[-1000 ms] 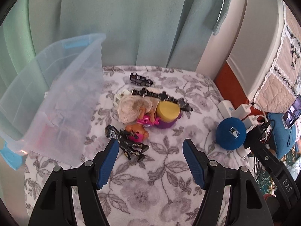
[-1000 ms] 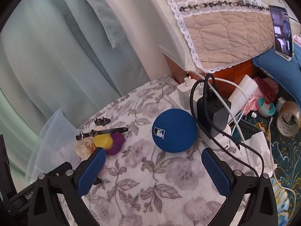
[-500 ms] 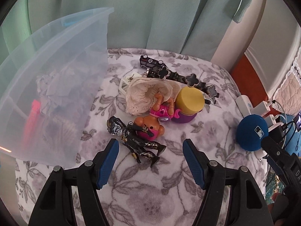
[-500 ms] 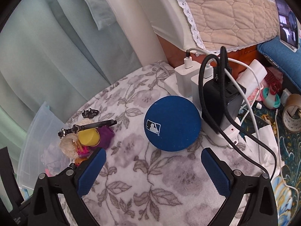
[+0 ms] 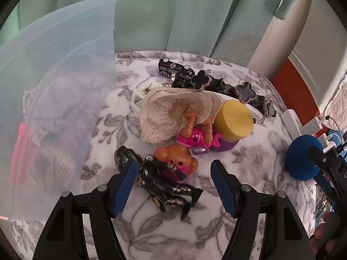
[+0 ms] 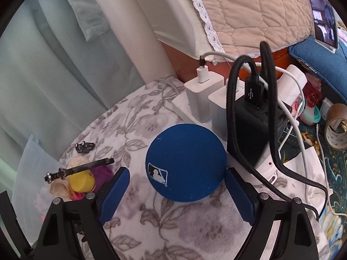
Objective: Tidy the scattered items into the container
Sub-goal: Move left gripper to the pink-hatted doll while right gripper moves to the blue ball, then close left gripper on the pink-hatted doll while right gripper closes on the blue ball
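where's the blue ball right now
The blue ball sits on the floral cloth, centre of the right wrist view between the closing, not yet touching right gripper fingers, just left of the black charger.

A black-and-gold figure (image 5: 164, 186) lies on its side between the left claw's (image 5: 172, 184) open fingers, with an orange-headed doll (image 5: 175, 162) just beyond it and, further ahead, a lace cloth (image 5: 171, 112), a yellow-lidded purple pot (image 5: 234, 125), a clover-studded black band (image 5: 225, 86) and a toy car (image 5: 173, 68). The clear bin (image 5: 54, 99), already holding things, stands to that claw's left. A blue ball (image 6: 186, 166) sits between the closing fingers of the right claw (image 6: 176, 191), not yet pressed.
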The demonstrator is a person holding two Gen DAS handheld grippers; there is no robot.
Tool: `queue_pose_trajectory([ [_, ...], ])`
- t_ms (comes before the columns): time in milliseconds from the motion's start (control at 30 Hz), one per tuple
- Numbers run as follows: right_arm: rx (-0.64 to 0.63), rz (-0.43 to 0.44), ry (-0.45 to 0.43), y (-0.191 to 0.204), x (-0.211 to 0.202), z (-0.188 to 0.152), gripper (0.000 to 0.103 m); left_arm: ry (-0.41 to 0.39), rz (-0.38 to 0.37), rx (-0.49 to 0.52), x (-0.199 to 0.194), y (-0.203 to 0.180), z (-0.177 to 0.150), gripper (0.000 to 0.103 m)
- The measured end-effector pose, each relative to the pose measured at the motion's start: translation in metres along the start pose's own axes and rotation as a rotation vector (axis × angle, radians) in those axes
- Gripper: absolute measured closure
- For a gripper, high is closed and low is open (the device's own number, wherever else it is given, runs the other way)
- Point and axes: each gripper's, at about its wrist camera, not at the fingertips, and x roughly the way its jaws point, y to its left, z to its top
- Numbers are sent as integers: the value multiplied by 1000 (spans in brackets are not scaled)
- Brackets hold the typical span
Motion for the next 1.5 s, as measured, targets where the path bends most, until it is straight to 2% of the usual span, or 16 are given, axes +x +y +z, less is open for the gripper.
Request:
queue_pose_trajectory([
  [400, 48, -20, -4, -5, 23, 4, 14, -6, 15, 66, 30, -9, 4, 34],
  [667, 52, -10, -3, -6, 22, 4, 16, -5, 22, 86, 36, -11, 4, 37],
  [767, 56, -2, 4, -7, 18, 3, 16, -6, 14, 84, 32, -12, 2, 45],
  [967, 52, 11, 3, -7, 4, 1, 16, 10, 6, 80, 24, -12, -4, 45],
  [1033, 54, 20, 5, -6, -1, -1, 16, 15, 7, 79, 19, -13, -7, 52],
  [1500, 19, 93, -35, 9, -53, -5, 16, -2, -61, 44, -32, -14, -14, 53],
])
